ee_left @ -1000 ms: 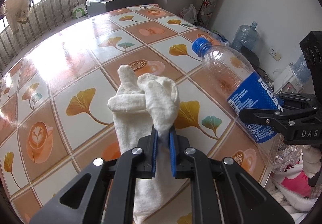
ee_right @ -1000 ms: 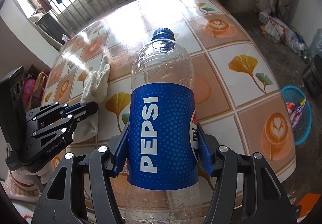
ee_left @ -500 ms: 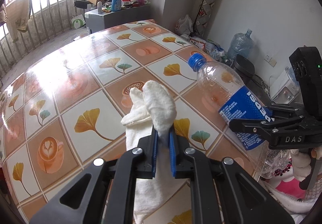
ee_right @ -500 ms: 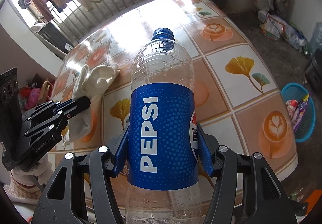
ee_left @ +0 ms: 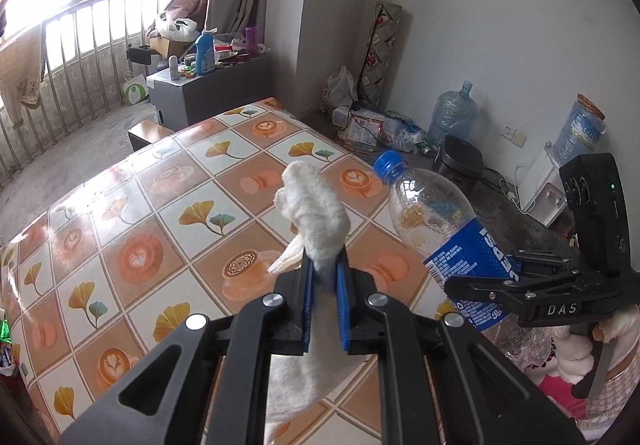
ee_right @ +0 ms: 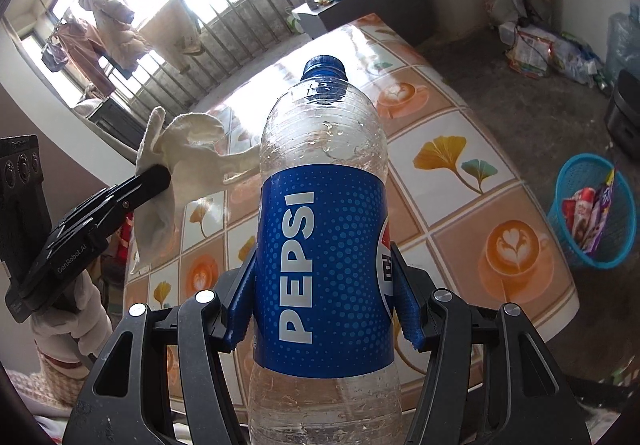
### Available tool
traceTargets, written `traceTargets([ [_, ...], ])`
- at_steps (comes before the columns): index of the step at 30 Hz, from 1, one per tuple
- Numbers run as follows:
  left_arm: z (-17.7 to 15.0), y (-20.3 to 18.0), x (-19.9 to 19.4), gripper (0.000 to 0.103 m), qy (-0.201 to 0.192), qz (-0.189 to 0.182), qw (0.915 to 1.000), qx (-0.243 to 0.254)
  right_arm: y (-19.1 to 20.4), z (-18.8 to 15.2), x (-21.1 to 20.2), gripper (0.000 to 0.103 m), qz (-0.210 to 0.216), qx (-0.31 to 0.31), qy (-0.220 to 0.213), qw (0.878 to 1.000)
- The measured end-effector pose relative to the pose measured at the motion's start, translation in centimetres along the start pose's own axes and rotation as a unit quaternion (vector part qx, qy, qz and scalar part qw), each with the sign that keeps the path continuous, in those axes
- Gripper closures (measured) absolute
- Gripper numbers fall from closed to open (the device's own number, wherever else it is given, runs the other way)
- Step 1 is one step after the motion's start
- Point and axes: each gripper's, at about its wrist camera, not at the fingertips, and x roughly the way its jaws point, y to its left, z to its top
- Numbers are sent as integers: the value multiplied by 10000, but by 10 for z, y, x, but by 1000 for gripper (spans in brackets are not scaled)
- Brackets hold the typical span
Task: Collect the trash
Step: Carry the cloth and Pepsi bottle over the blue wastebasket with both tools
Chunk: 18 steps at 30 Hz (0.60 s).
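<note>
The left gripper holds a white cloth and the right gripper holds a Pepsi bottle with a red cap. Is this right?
Not quite: the cap is blue, not red, as the right wrist view shows. The rest holds: the left gripper is shut on the white cloth, and the right gripper is shut on the Pepsi bottle.

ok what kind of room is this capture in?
Looks like a lived-in home, probably a dining or living room: a table with a patterned cover, laundry hanging by the barred window, water jugs and a blue trash basket on the floor.
</note>
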Motion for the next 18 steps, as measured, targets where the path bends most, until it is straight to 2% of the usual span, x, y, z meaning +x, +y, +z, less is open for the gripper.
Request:
traceTargets([
  [10,17,-36,2,93,-98,-156,9991,380,-18,-6,-18,47,-7,257,-311,9992],
  [18,29,-70,21,93,53,33,9968,795,-36,-8,-29,47,54,418,-480,9980],
])
